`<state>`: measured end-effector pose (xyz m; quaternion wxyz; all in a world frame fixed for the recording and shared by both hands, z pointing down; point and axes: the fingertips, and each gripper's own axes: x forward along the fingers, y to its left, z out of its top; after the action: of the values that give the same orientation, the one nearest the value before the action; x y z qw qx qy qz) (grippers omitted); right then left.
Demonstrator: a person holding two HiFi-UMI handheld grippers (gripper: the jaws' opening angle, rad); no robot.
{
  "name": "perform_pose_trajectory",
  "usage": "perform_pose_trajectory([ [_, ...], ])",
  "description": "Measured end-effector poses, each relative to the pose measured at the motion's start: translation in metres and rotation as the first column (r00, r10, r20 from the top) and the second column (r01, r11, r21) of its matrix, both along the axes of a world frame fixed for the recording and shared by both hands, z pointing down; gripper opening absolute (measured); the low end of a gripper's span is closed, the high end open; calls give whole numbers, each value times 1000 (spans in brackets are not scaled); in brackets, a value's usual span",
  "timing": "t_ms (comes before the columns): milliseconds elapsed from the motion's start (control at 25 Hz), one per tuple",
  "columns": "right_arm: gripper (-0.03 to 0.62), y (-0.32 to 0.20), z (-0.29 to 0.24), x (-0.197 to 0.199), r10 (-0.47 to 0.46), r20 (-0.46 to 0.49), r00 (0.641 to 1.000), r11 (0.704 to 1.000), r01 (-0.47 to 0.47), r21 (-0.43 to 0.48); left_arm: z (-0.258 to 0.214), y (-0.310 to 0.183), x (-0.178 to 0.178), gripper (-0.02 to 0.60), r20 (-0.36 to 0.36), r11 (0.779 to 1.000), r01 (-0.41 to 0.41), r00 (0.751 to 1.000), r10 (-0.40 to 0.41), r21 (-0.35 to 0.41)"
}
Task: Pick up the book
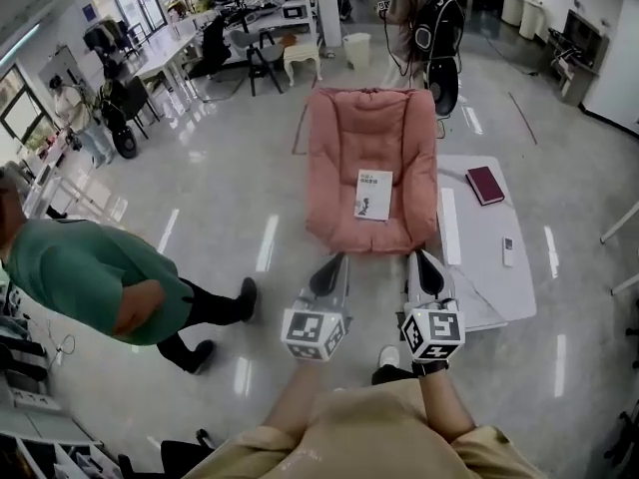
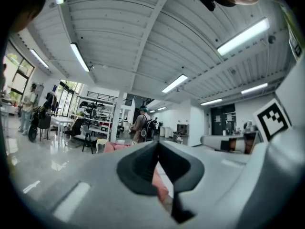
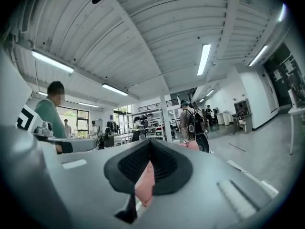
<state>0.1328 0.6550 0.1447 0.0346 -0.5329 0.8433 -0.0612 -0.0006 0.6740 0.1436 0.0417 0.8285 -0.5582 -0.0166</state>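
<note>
A white book (image 1: 373, 195) lies on the seat of a pink cushioned chair (image 1: 339, 158) in the head view. A dark red book (image 1: 485, 185) rests on the white low table (image 1: 489, 257) to the chair's right. My left gripper (image 1: 329, 264) hovers level just short of the chair's front edge, jaws shut and empty. Beside it, my right gripper (image 1: 423, 261) is also shut with nothing held. The pink chair (image 2: 159, 190) shows through the closed left jaws, and the same pink chair (image 3: 144, 187) shows through the right ones.
A person in a green top (image 1: 80, 272) bends at the left. Another person with a black backpack (image 1: 429, 18) stands behind the chair. A small white remote (image 1: 507, 250) lies on the table. Desks and chairs (image 1: 265, 48) fill the back left.
</note>
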Motion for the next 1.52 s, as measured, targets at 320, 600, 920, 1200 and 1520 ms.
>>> perform_pose_trajectory([
  [320,5,-91,-4,55,-39,82,996,998,35,50,-3,-75,76,2,111,993,-4,994,-9,117],
  [600,5,-139,32,54,-123,29,992,992,124,-18,27,-136,83,1,107,999,27,994,-31,39],
  [920,5,-239,69,36,-120,-21,993,984,116,-135,56,-243,57,2,83,999,-33,996,36,-41],
  [1200,5,-358,70,-16,-130,-59,990,976,117,-186,64,-358,-26,2,-4,994,-39,999,39,-104],
  [1520,5,-441,132,-74,-127,-40,991,944,108,-312,126,-450,-90,2,-80,968,-123,991,107,-219],
])
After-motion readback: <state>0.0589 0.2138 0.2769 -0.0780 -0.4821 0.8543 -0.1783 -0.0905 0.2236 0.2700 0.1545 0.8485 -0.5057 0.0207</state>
